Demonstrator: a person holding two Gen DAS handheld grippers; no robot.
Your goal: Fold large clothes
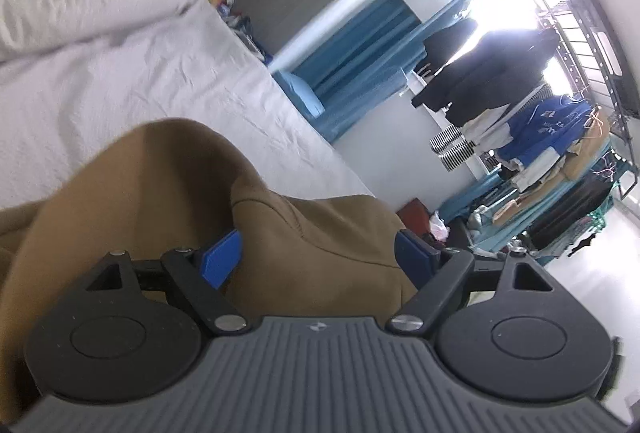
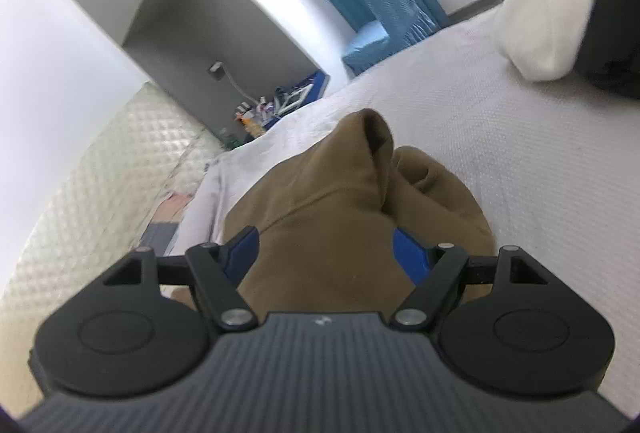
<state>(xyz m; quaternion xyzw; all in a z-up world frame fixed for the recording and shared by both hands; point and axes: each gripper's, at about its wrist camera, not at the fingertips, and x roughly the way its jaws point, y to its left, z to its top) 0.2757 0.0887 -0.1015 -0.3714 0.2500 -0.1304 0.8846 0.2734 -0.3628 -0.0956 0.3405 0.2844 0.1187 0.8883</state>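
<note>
A large brown garment of soft knitted cloth (image 1: 168, 193) is seen lying bunched on a bed covered with a white textured sheet (image 1: 120, 85). In the left wrist view the left gripper (image 1: 320, 253) is held over the garment with its blue-padded fingers (image 1: 222, 257) spread wide; brown cloth lies between and beneath them, but no pad is seen pressing on it. In the right wrist view the same brown garment (image 2: 320, 201) is shown heaped into folds, with a raised, dark-mouthed fold at its far end. The right gripper (image 2: 324, 253) is likewise spread, its blue pads (image 2: 410, 253) standing on either side of the cloth without pinching it; whether the pads brush the fabric cannot be told.

A rumpled white duvet (image 1: 92, 1) is seen at the far end of the bed in the left view. Beyond the bed, blue curtains (image 1: 360, 45) are hung, and a metal clothes rack (image 1: 560, 93) loaded with dark, blue and striped clothes is placed by a bright window. A cream quilted headboard (image 2: 80, 193) is seen at the left of the right view, with a cluttered bedside surface (image 2: 260, 113) beside it.
</note>
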